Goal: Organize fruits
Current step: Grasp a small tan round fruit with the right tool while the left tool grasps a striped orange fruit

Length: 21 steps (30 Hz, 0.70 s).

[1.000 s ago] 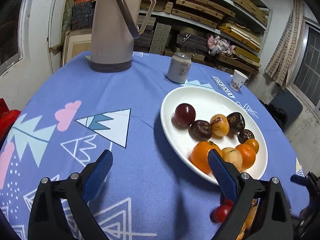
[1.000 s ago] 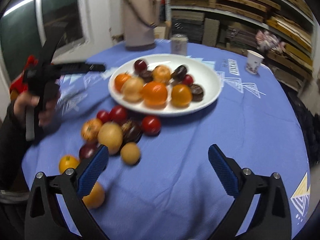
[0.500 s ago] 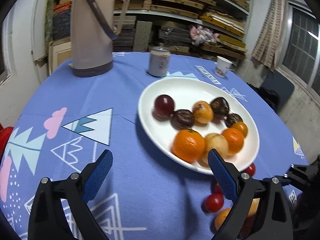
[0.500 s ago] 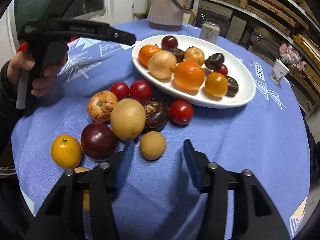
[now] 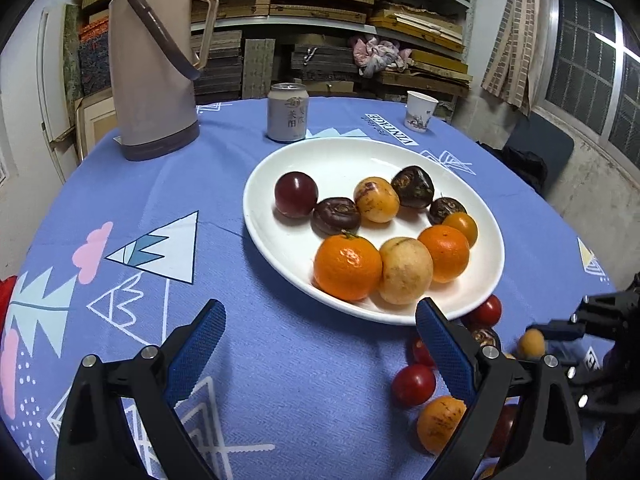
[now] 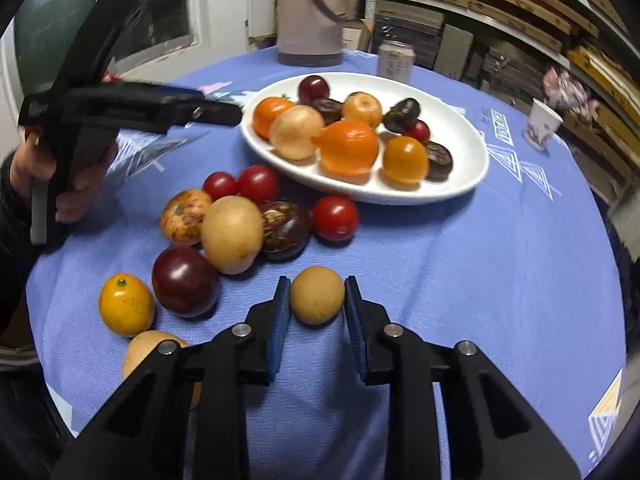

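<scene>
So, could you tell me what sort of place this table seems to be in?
Probably a storeroom or workshop also used for breaks: shelves stacked with flat boards and boxes fill the back wall, while the clothed table carries a thermos, drink can and paper cup.

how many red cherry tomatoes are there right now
4. Three on the cloth: a touching pair beside the plate, one at its near rim. One on the plate. Others may be hidden.

Right hand-held gripper (image 6: 317, 312): black plastic arms, silver screws, blue textured pads. Left hand-held gripper (image 5: 320, 344) identical; dark sleeve (image 6: 8, 216).
</scene>
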Tool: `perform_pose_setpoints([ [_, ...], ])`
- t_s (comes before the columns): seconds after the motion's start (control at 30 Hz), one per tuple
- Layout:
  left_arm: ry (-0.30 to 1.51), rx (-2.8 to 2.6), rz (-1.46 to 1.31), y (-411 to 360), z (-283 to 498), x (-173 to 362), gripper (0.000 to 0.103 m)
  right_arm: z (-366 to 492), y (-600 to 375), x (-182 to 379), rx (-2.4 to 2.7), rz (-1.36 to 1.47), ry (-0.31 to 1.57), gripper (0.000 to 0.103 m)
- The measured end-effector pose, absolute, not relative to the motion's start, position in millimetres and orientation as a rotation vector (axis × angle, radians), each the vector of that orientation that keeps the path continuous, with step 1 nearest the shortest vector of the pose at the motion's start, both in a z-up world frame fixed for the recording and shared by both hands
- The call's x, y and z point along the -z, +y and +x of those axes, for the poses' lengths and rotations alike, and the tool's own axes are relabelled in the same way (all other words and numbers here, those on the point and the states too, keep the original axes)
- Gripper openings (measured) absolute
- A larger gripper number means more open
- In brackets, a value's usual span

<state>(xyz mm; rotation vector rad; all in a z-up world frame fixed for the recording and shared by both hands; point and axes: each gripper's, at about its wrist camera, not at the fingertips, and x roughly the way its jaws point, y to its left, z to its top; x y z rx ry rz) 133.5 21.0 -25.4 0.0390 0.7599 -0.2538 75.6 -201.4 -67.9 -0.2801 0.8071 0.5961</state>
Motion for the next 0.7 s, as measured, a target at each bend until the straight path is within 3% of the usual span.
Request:
perform_pose_setpoints([
  [0.7, 0.867, 0.398, 0.223, -10, 71, 47, 0.097, 88, -204, 77, -0.584, -0.250, 0.880, 0.027],
])
